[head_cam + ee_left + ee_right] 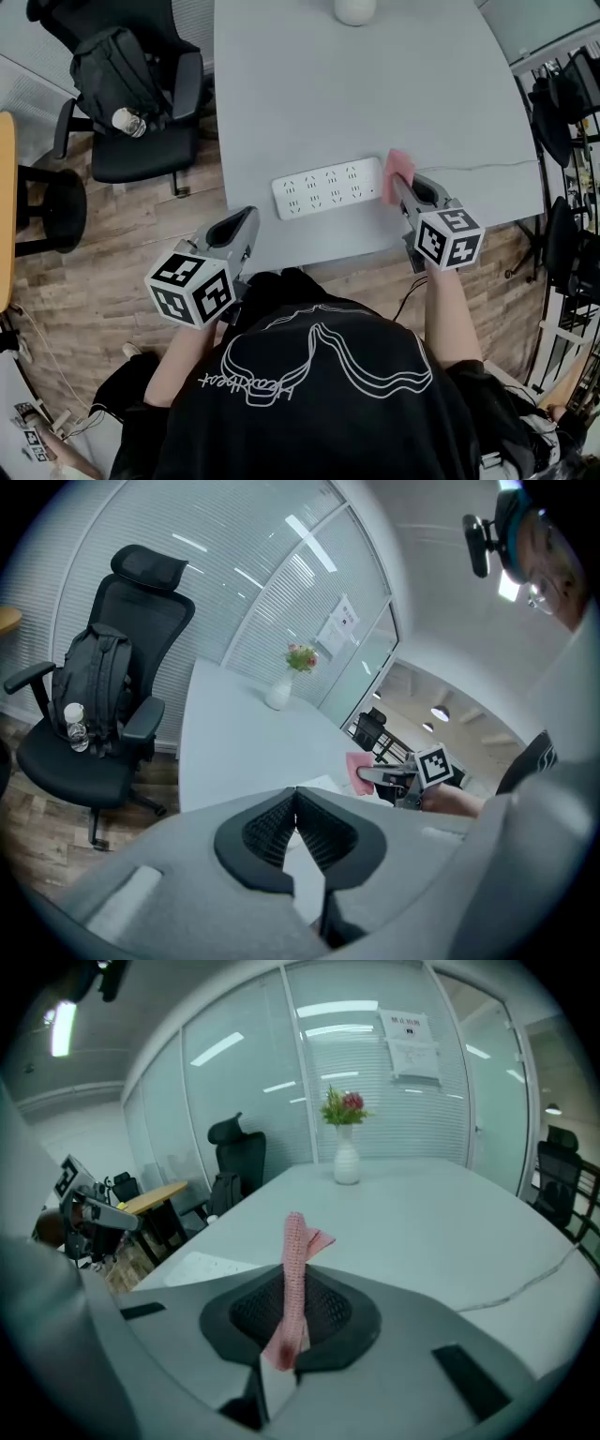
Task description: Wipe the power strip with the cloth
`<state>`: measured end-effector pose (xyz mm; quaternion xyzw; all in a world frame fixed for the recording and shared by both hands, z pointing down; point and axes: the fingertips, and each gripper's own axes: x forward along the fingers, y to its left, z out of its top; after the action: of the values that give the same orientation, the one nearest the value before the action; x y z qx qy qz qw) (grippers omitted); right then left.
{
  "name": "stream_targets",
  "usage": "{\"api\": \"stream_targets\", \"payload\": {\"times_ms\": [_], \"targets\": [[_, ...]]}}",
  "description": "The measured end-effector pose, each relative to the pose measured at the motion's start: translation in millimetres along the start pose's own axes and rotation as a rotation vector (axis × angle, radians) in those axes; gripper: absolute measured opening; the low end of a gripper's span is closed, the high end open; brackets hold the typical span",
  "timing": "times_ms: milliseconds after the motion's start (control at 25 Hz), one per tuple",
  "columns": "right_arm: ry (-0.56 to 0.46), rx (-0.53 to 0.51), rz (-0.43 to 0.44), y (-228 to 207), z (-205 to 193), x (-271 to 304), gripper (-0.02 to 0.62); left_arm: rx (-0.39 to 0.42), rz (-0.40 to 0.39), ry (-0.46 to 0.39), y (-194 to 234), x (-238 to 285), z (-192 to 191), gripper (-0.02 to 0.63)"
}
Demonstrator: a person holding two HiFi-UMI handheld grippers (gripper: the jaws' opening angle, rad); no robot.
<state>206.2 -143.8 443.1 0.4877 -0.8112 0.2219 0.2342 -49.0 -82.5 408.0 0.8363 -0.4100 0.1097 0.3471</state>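
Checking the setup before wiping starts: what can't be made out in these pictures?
- Head view: vase, cut off by the top edge.
- Head view: whether the cloth touches the power strip, hidden beneath the cloth and the right gripper.
- Right gripper view: print on the notice, too small.

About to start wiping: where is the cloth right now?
The pink cloth is pinched in the right gripper jaws, beside the right end of the power strip on the grey table, head view.
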Motion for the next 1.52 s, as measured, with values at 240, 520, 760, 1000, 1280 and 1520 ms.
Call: {"api": "stream_targets", "payload": {"times_ms": [240, 520, 760, 1000, 1280, 1520], "targets": [[-0.256, -0.02, 0.192, 59, 50, -38, 0.038, 0.022, -0.011, -0.069, -20, -19, 20, 0.012], [-0.405, -0.077, 0.424, 165, 78, -106, 0.038, 0.075, -0.084, -0.127, -63, -70, 26, 0.012], [-0.422, -0.08, 0.502, 229, 63, -165, 0.038, 0.145, -0.138, -0.179, -114, -129, 18, 0.012], [-0.461, -0.07, 0.479, 276, 52, -207, 0.037, 0.216, -0.174, -0.208, -143, -187, 7, 0.012], [-0.515, -0.072, 0.468, 314, 12, -261, 0.035, 0.276, -0.224, -0.275, -179, -237, -37, 0.012], [-0.503, -0.053, 0.494, 325, 19, -275, 0.034, 0.286, -0.243, -0.288, -193, -254, -30, 0.012]]}}
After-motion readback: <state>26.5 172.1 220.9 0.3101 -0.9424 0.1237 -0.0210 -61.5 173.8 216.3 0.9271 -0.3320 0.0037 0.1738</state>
